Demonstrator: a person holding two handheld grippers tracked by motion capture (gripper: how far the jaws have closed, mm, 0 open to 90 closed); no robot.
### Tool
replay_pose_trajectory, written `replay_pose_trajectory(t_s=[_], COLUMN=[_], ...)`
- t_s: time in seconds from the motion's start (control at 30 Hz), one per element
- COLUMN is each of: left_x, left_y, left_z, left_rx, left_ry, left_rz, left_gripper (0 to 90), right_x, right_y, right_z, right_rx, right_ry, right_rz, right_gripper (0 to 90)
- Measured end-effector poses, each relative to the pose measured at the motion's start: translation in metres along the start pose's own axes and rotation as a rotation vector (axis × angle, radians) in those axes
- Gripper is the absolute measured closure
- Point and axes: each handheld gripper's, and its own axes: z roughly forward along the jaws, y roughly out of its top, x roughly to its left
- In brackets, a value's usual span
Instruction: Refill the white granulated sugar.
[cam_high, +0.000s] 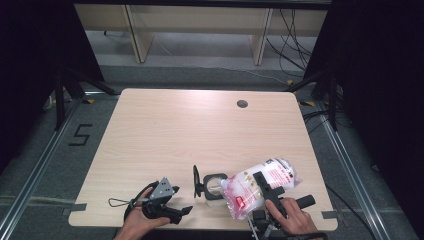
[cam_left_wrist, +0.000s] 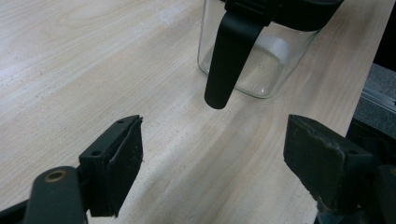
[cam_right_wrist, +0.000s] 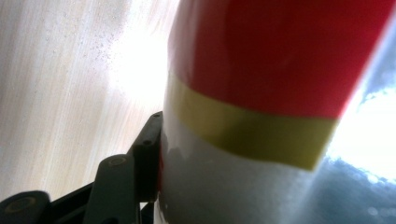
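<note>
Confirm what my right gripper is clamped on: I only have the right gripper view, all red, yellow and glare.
Observer: In the high view the right gripper holds a clear plastic bag with white contents and red print, tilted above the table's near edge.
Operator: What's it aimed at?
Observer: The bag's lower end is next to a clear square glass jar with a black rim, its black hinged lid swung open to the left.
Operator: Anything in the jar?
Observer: The left gripper view shows its bottom bare.
Operator: Left gripper?
Observer: The left gripper is open, holding nothing, over the light wooden table near the jar.
</note>
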Motion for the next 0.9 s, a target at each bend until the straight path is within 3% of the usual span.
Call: replay_pose_trajectory(t_s=[0.03, 0.07, 0.13, 0.33, 0.37, 0.4, 0.47, 0.5, 0.53, 0.57, 0.6, 0.67, 0.7, 0.77, 0.83, 0.9], left_x=[0.0000, 0.0001, 0.0001, 0.0004, 0.0008, 0.0020, 0.0020, 0.0018, 0.0004, 0.0003, 0.0003, 0.0004, 0.0022, 0.0023, 0.0023, 0.0023], left_y=[0.0000, 0.0001, 0.0001, 0.0001, 0.0003, 0.0007, 0.0008, 0.0008, 0.0003, 0.0003, 0.0003, 0.0003, 0.0011, 0.0010, 0.0012, 0.0012], left_z=[0.0000, 0.0000, 0.0001, -0.0003, -0.0005, -0.0007, -0.0008, -0.0008, -0.0005, -0.0006, -0.0006, -0.0005, -0.0014, -0.0013, -0.0016, -0.0016], left_rx=[0.000, 0.000, 0.000, -0.001, -0.001, -0.001, 0.000, -0.002, -0.001, -0.001, -0.001, -0.001, 0.006, 0.002, 0.003, 0.003], left_ry=[0.000, 0.000, 0.000, -0.003, -0.002, -0.001, -0.001, -0.001, -0.001, 0.000, 0.000, -0.001, -0.008, -0.005, -0.006, -0.006], left_rz=[0.000, -0.001, -0.002, 0.001, 0.007, 0.030, 0.030, 0.029, 0.000, 0.002, 0.002, 0.003, 0.029, 0.032, 0.032, 0.032], left_gripper=[19.5, 19.5, 19.5, 19.5, 19.5, 19.5, 19.5, 19.5, 19.6, 19.5, 19.5, 19.6, 19.6, 19.5, 19.5, 19.6], right_x=[0.0025, 0.0006, 0.0010, 0.0019, 0.0009, 0.0029, 0.0022, 0.0008, -0.0003, 0.0011, -0.0003, 0.0014, 0.0003, -0.0021, -0.0010, -0.0016], right_y=[-0.0003, 0.0002, 0.0008, 0.0017, 0.0016, 0.0018, 0.0019, 0.0016, 0.0013, 0.0011, 0.0014, 0.0016, 0.0015, 0.0009, 0.0009, 0.0010], right_z=[-0.0001, 0.0007, 0.0011, 0.0020, 0.0027, 0.0028, 0.0026, 0.0021, 0.0020, 0.0017, 0.0020, 0.0025, 0.0029, 0.0021, 0.0021, 0.0018], right_rx=[0.008, 0.002, 0.001, -0.006, -0.009, -0.010, -0.005, -0.003, -0.005, 0.003, -0.001, -0.006, -0.008, 0.001, -0.008, -0.009], right_ry=[0.001, -0.001, -0.004, -0.002, -0.001, -0.009, -0.012, -0.016, -0.011, -0.005, -0.012, -0.017, -0.019, -0.017, -0.022, -0.022], right_rz=[0.024, -0.011, -0.023, -0.033, -0.052, -0.033, -0.046, -0.061, -0.076, -0.062, -0.082, -0.059, -0.064, -0.102, -0.077, -0.083], right_gripper=[45.8, 45.8, 45.9, 46.1, 46.1, 46.2, 46.2, 46.3, 46.3, 46.3, 46.4, 46.4, 46.5, 46.5, 46.5, 46.6])
